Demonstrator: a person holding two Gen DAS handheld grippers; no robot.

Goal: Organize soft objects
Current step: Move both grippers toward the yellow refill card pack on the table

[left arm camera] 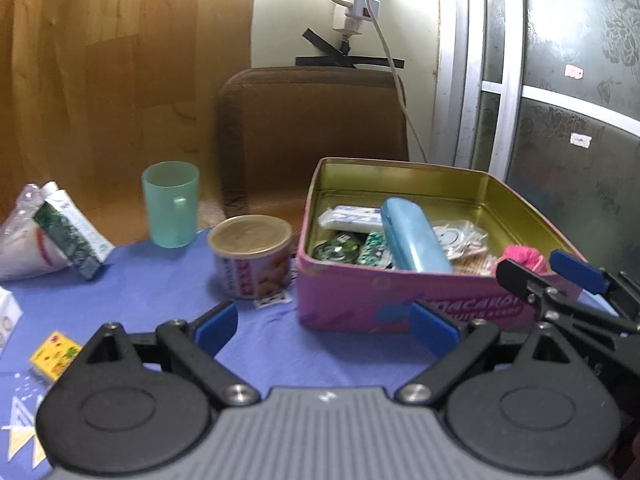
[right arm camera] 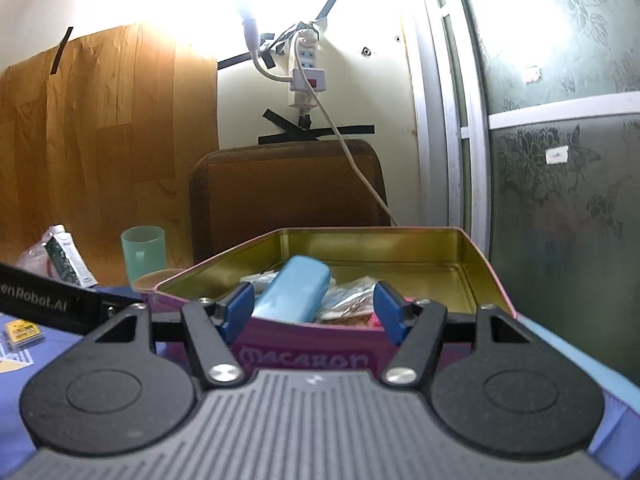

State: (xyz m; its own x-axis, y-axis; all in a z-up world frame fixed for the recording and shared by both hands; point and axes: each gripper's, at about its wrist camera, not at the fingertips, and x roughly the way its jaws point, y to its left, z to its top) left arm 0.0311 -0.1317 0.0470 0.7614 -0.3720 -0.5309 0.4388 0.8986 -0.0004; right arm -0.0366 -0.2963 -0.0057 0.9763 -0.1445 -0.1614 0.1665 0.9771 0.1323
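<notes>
A pink Macaron tin (left arm camera: 360, 300) with a gold inside stands open on the blue-purple tablecloth. It holds a light blue case (left arm camera: 412, 236), a white packet (left arm camera: 352, 216), green packets, clear wrapped items and a pink soft thing (left arm camera: 524, 256) at its front right corner. My left gripper (left arm camera: 324, 326) is open and empty, just in front of the tin's front wall. My right gripper (right arm camera: 316, 312) is open and empty at the tin's (right arm camera: 304, 356) front rim, near the blue case (right arm camera: 296, 292). It also shows in the left wrist view (left arm camera: 548, 270), beside the pink thing.
A round can (left arm camera: 252, 256) and a green cup (left arm camera: 171, 204) stand left of the tin. A bag with a carton (left arm camera: 52, 232) lies far left. A small yellow box (left arm camera: 56, 354) lies at the near left. A brown chair back (left arm camera: 312, 136) stands behind the table.
</notes>
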